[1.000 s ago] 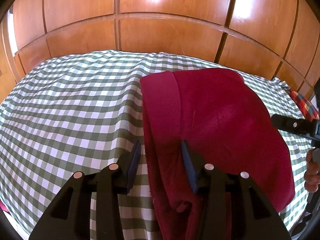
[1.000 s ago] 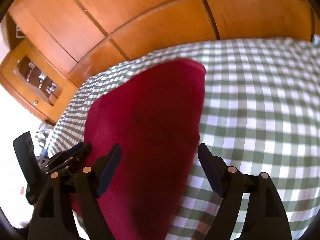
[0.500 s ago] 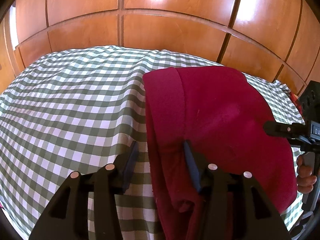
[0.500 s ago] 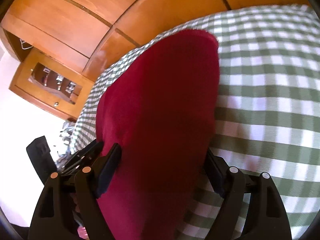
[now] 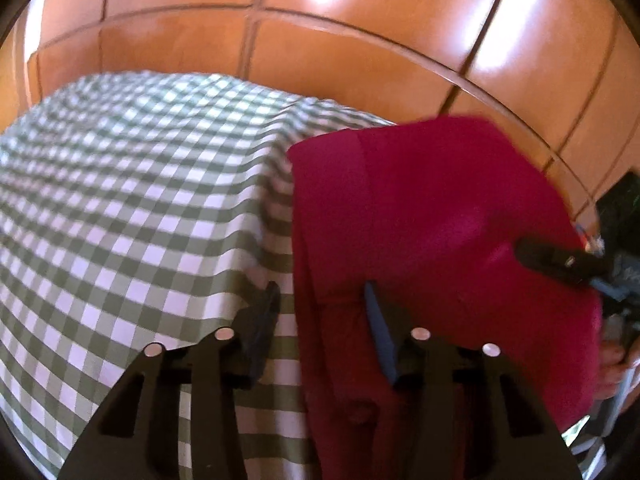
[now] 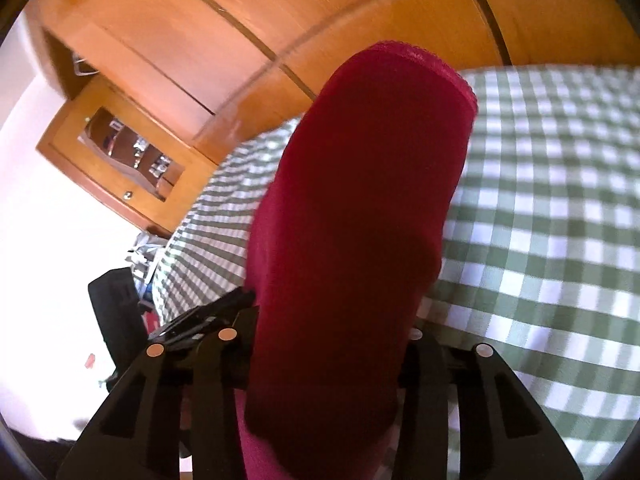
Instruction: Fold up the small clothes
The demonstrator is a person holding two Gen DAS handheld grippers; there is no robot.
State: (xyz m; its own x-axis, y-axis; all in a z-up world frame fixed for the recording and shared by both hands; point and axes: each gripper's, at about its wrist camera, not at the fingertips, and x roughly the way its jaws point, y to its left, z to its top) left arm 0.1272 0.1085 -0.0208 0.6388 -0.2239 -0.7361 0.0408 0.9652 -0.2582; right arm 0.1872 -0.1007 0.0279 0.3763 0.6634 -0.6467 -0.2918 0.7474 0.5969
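— Red cloth [image 6: 352, 216] has risen off the checked tablecloth [image 6: 560, 208] since a moment ago?

— Yes. My right tongs [image 6: 324, 344] have closed on its near edge and lifted; my left tongs [image 5: 320, 320] stay wide astride its side. The fold-over is starting, I judge.

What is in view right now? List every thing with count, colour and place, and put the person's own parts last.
garment: one, dark red, on the cloth's right side, near end lifted
checked cloth: one, green and white, covering the surface
wooden panels: several, orange-brown, behind the cloth
small cabinet: one, wooden with a glass door, far left in the right wrist view
left gripper: one, black, fingers open astride the garment's left edge
right gripper: one, black, garment between its fingers; grip unclear
hand: one, at the right edge of the left wrist view
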